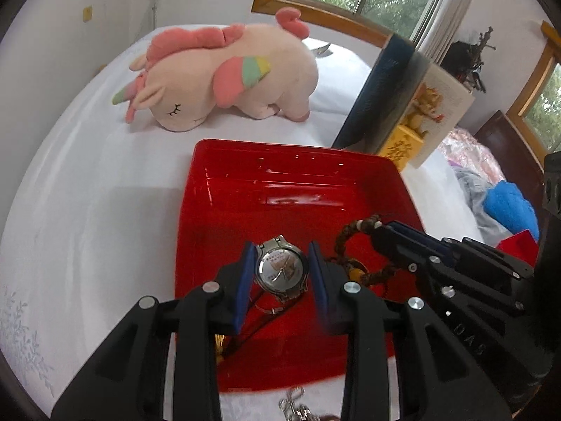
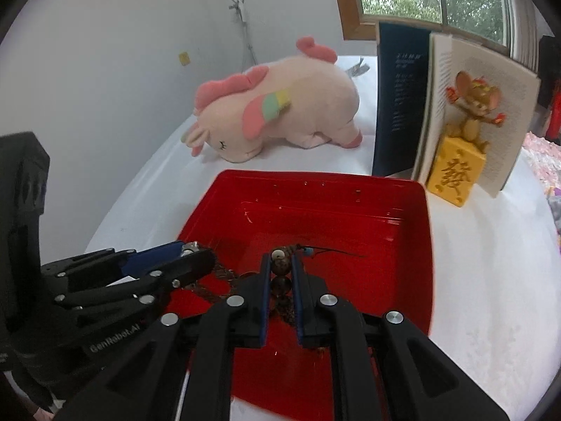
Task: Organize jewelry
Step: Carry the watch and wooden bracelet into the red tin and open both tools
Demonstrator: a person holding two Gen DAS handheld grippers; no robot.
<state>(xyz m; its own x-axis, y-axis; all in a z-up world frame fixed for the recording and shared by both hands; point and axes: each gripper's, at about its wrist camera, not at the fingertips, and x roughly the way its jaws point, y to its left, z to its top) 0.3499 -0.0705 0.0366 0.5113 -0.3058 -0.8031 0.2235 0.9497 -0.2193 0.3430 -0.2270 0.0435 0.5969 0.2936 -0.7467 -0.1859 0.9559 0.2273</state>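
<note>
A red tray (image 1: 280,161) (image 2: 413,263) lies on the white bed. My left gripper (image 1: 280,254) is shut on a silver wristwatch (image 1: 280,270) and holds it over the tray's near part; its band hangs below. My right gripper (image 2: 280,263) is shut on a brown bead bracelet (image 2: 282,273) over the tray. In the left wrist view the bracelet (image 1: 350,235) hangs from the right gripper (image 1: 385,228) just right of the watch. The left gripper also shows in the right wrist view (image 2: 189,252).
A pink unicorn plush (image 1: 224,73) (image 2: 280,119) lies beyond the tray. An open book (image 1: 396,105) (image 2: 455,105) stands at the tray's far right corner with a gold mouse figurine (image 2: 463,140). Silver chain links (image 1: 294,407) lie on the bed before the tray. Clothes (image 1: 505,203) are heaped at right.
</note>
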